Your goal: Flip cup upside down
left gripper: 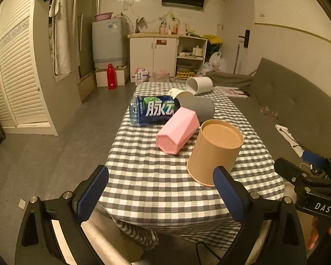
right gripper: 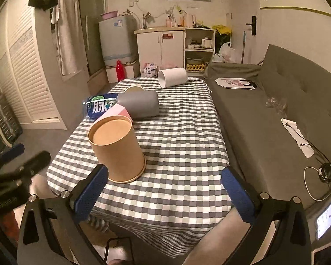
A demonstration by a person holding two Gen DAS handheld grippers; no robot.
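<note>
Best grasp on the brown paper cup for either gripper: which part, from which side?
Grip the brown paper cup across its side wall at mid-height, coming in level from the near table edge. It stands mouth-down, closed base on top, so there is no rim to pinch; the wall tapers upward, so a high grip would likely slip. The right gripper is open and looks closest; the pink cup crowds its far side.

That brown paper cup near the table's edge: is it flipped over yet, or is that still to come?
It looks done: the brown paper cup stands mouth-down on the checked tablecloth, closed base up. Nothing is in hand; the left tongs and right tongs are both open and apart from it. The pink cup, grey cup and white cup lie on their sides.
</note>
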